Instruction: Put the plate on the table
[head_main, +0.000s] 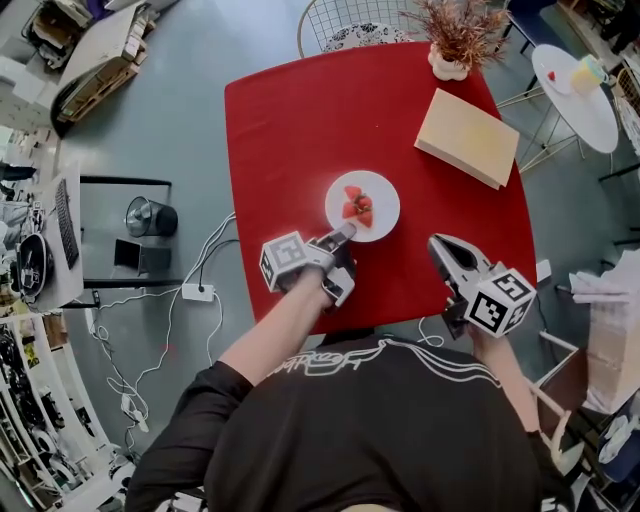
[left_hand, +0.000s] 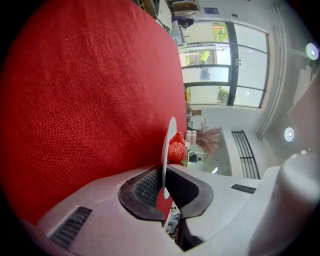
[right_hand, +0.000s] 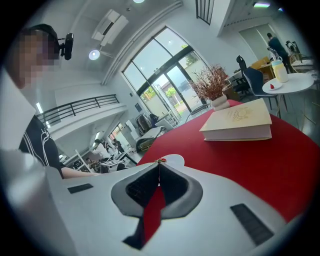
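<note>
Currently: left claw (head_main: 347, 234) clamped on the near rim of plate (head_main: 386, 194), strawberries (head_main: 357, 207) aboard, mid red worktop (head_main: 300, 130); full contact unclear. Right claw (head_main: 446, 251) closed, empty. Recommended: hold plate level, seat it flat, then release.

I get bright, even daylight from the tall windows (left_hand: 225, 65), which glare white. Both gripper views bow hard toward dark rims. Shadows on the red table (head_main: 290, 120) are soft.
</note>
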